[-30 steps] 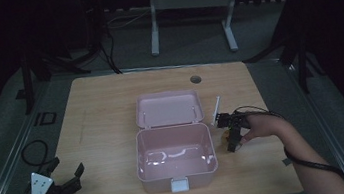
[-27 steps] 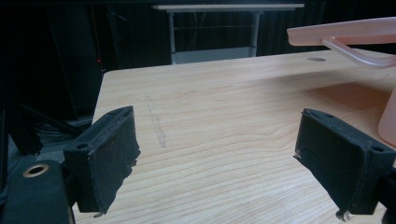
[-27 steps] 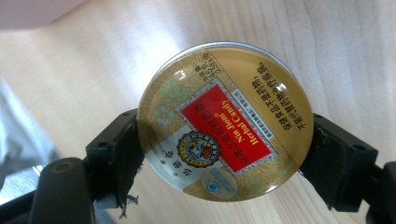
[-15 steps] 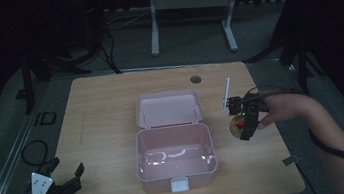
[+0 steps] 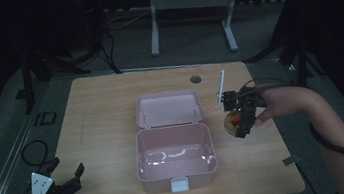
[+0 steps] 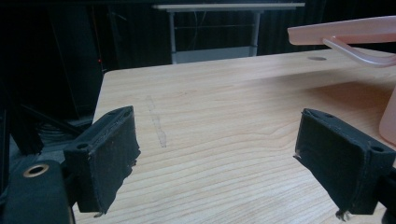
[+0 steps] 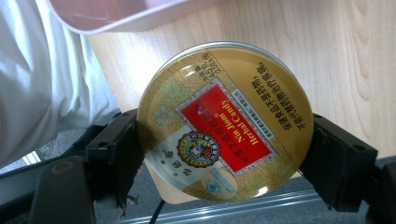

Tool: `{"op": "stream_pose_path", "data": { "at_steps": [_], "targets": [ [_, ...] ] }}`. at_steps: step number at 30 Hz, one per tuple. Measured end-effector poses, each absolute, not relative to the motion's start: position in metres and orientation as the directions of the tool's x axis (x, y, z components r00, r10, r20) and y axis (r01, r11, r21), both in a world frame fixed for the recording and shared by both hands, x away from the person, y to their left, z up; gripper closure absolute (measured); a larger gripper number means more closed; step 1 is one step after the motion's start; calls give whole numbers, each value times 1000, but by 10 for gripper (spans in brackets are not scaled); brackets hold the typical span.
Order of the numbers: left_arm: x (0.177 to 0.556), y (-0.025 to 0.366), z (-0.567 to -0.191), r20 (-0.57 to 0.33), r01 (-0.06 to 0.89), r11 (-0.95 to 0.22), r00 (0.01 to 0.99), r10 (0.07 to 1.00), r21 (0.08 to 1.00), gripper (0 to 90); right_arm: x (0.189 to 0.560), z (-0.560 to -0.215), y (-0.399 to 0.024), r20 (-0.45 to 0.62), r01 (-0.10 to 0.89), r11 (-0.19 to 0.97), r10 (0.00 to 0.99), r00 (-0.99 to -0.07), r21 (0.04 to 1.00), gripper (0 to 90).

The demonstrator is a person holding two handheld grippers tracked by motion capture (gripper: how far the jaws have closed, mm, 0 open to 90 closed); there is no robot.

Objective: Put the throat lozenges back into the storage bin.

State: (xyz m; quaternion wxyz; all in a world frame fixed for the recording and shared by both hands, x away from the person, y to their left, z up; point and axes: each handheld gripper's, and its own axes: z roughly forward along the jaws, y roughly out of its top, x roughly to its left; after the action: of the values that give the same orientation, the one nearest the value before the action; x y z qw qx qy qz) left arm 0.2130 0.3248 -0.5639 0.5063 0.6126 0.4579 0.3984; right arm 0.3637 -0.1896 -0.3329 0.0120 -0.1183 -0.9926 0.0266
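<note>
Right gripper view: the right gripper grasps a round gold candy tin across its rim, held above the table near its right edge, beside the open pink box. The tin looks rigid, light and slick; gripping across the rim seems safest. The left gripper rests at the near-left corner, jaws released.

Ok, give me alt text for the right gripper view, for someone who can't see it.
A round gold candy tin with a red label reading Nin Jiom Herbal Candy sits clamped between the right gripper's two black jaws. Behind it are the wooden table and the edge of a pink plastic box, with white cloth at the left.
</note>
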Motion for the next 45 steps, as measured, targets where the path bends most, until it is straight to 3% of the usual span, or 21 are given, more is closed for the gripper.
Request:
{"op": "stream_pose_path", "data": {
  "at_steps": [25, 45],
  "targets": [
    [213, 325, -564, 23, 155, -66, 264, 964, 986, 135, 348, -341, -94, 64, 65, 996, 69, -996, -61, 203],
    [213, 325, -564, 24, 155, -67, 266, 964, 986, 135, 348, -415, -81, 141, 22, 998, 31, -990, -64, 203]
  ]
}}
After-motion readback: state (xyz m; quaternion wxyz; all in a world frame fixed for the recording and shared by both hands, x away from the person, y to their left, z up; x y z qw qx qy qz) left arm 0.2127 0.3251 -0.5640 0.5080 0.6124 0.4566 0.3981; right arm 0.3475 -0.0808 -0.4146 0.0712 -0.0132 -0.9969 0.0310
